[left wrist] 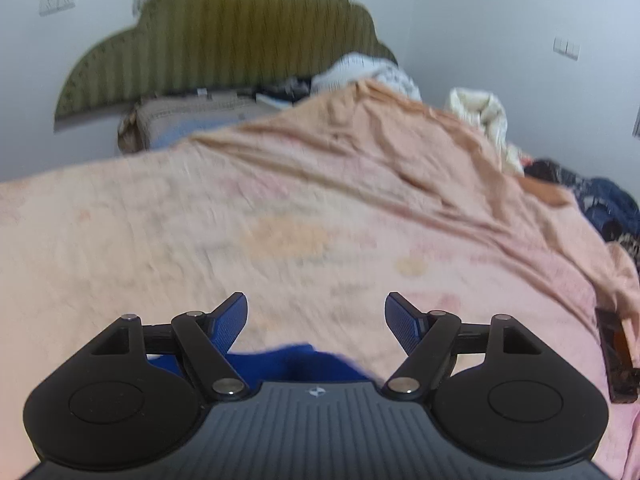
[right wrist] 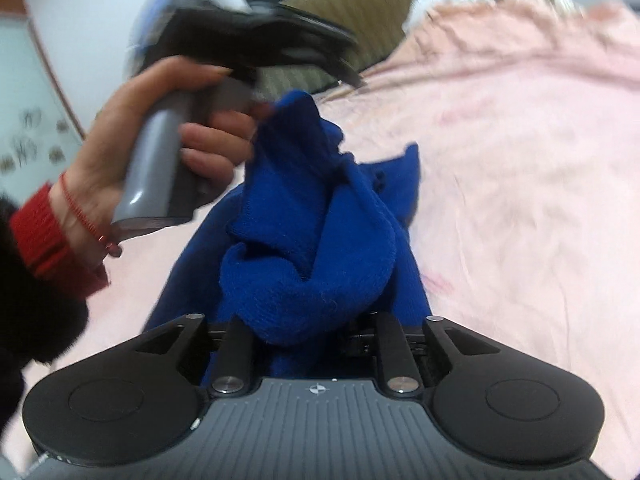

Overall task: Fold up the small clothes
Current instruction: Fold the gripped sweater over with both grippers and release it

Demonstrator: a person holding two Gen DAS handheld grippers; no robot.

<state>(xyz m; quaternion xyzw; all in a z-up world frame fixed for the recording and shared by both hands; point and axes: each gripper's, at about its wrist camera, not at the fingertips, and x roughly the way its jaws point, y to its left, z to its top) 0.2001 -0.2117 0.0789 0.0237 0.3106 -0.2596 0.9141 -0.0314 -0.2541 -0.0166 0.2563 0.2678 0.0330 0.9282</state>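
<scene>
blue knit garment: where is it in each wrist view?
Left wrist: blue knit garment is a sliver at bottom centre, just above the camera housing, below the open tool.
Right wrist: blue knit garment is centre frame, bunched, rising from the right tool.
Shared landmark: olive scalloped headboard.

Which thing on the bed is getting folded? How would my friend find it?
Look at the big bed with the pink sheet. Near its front edge, right by the two tools, lies a bunched-up knitted garment. It is the only bright blue thing there; the other clothes, piled at the far side, are dark and patterned or white.
</scene>
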